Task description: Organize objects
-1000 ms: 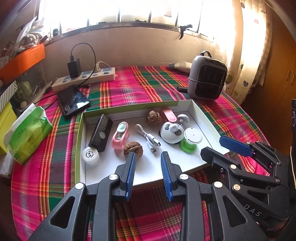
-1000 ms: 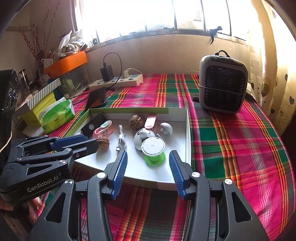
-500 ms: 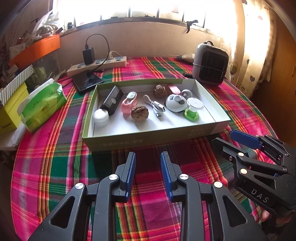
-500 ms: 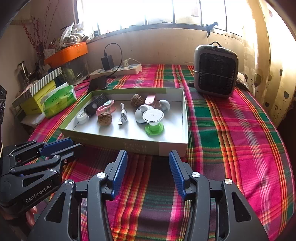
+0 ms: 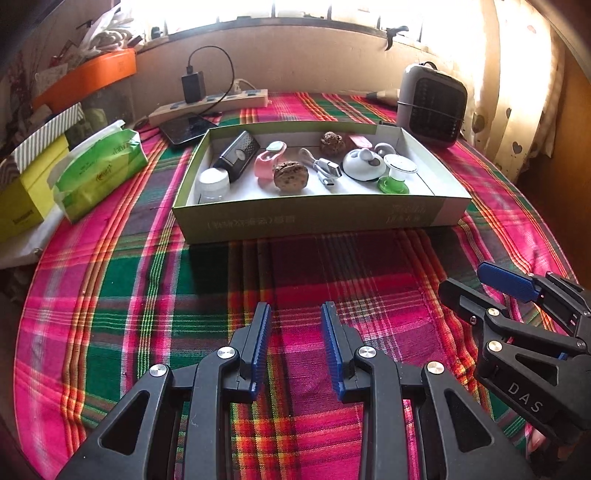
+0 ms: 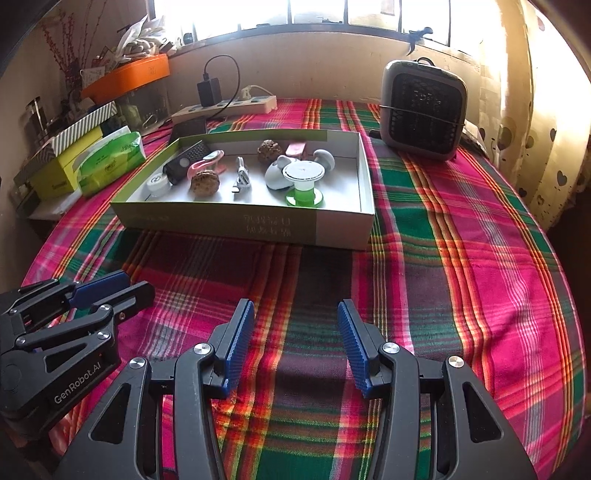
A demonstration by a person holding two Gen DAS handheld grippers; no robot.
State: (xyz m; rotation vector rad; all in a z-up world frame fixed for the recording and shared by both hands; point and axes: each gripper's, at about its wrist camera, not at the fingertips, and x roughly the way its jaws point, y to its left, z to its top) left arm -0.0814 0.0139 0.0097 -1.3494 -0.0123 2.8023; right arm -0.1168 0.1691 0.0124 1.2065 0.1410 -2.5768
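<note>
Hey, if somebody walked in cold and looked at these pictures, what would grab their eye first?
Probably the loud pink, green and red plaid tablecloth covering the whole table. Next, the shallow green-sided box in the middle, holding small items like a walnut and a green-and-white spool. Behind it to the right stands a grey fan heater, under a glaring bright window.

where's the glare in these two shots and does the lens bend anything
Left wrist view: the window is blown out white, the curtain washed pale, and the box throws a shadow toward the camera. Right wrist view: the same window glares, while the heater stays readable. In both, the fisheye bows the tablecloth stripes and darkens the corners.
</note>
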